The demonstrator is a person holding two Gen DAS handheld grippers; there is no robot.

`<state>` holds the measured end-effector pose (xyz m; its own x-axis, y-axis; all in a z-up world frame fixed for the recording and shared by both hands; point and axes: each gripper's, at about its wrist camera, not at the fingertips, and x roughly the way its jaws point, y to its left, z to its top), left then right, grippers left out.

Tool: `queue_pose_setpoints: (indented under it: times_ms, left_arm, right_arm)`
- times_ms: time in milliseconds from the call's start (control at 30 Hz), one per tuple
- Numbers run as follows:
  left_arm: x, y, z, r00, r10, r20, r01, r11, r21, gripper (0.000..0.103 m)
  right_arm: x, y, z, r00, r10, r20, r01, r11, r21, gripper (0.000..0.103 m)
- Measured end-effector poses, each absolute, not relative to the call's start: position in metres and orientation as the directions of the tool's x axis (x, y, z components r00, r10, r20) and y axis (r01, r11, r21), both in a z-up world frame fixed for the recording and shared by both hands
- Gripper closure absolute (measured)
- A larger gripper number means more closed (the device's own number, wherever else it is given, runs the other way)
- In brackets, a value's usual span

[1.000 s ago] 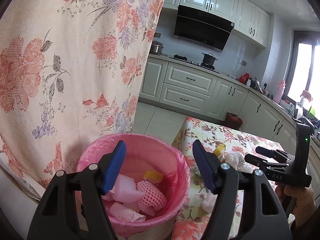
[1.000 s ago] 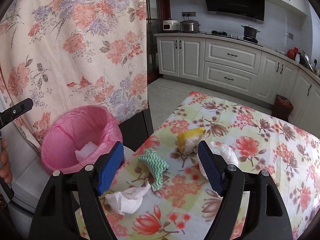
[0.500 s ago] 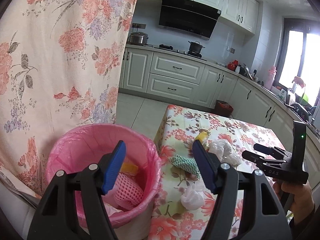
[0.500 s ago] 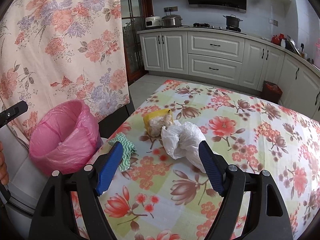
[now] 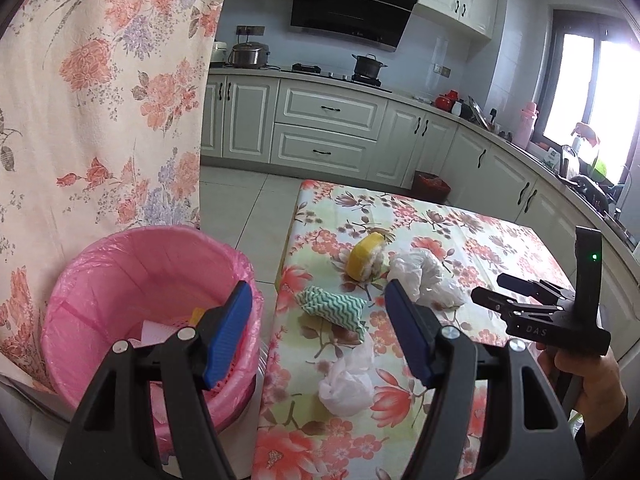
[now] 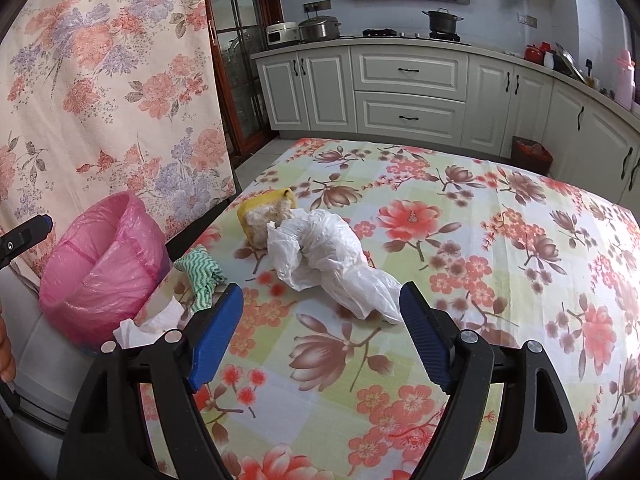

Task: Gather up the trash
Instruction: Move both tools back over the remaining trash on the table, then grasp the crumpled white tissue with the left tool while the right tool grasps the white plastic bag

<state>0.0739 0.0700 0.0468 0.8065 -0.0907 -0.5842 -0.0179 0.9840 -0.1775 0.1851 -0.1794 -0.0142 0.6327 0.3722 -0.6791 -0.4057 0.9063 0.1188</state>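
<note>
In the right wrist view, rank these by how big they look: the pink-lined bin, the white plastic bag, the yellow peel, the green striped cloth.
1. Pink-lined bin
2. White plastic bag
3. Yellow peel and green striped cloth: too alike to rank.

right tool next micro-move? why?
Probably ease the right tool forward and down over the white plastic bag. Its jaws are open and empty, and the bag lies on the tablecloth straight ahead between them, the nearest uncollected trash. The pink bin sits to the left.
</note>
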Motion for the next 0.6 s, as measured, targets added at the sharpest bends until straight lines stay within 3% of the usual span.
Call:
queue_pose_setpoints:
  times_ms: [600]
  left_arm:
    - [0.089, 0.031, 0.002, 0.722, -0.144, -0.677, 0.036, 0.985, -0.171, 0.037]
  right_arm:
    - [0.201, -0.210, -0.046, 0.602, 0.350, -0.718, -0.361, 0.921, 0.146, 0.025]
